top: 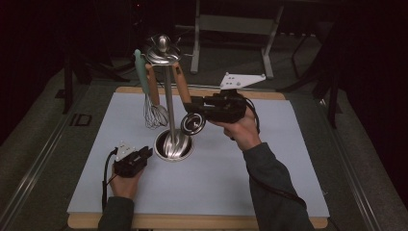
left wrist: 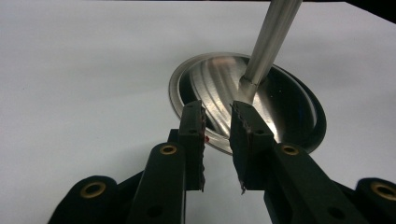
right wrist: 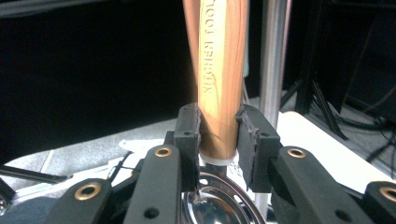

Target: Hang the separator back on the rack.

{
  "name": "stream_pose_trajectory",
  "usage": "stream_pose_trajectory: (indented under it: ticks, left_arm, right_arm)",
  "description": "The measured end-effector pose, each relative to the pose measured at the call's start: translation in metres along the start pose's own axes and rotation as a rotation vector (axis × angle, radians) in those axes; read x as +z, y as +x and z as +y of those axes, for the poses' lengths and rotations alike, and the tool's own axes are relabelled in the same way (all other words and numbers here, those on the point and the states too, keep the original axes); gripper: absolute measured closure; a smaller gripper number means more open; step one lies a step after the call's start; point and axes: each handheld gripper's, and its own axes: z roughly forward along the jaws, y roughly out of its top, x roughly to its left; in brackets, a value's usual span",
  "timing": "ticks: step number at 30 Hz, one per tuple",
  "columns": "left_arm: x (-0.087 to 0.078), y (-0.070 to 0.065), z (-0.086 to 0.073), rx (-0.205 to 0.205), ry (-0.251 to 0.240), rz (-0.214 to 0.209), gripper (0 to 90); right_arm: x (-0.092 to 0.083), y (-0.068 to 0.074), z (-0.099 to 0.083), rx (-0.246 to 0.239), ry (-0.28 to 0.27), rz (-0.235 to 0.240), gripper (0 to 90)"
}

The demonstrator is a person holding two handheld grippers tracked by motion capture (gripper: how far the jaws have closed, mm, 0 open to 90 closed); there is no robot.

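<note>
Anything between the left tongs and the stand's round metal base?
Nothing. In the left gripper view the left tongs sit right at the base rim, jaws apart, with bare white mat around.

We read "KITCHEN TOOL" running lengthwise on the wooden handle (right wrist: 219,70), letters cut off at 12 o'clock, no other legible text we can find
</note>
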Motion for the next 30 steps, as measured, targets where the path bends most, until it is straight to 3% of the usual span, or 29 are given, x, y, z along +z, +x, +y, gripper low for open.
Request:
stream_pose_trajectory:
  ticks: [6, 14, 30]
  left_arm:
    - [0.000, 0.000, 0.000, -0.002, 0.000, 0.000, 74.9]
    - [0.000, 0.000, 0.000, 0.000, 0.000, -0.002, 75.0]
    - [0.000, 0.000, 0.000, -0.001, 0.002, 0.000, 74.9]
  right_arm:
    - [0.009, -0.002, 0.001, -0.018, 0.042, -0.018, 70.1]
    - [0.008, -0.003, 0.003, -0.008, 0.041, -0.028, 64.7]
    - [-0.016, -0.017, -0.009, 0.046, 0.037, -0.085, 64.4]
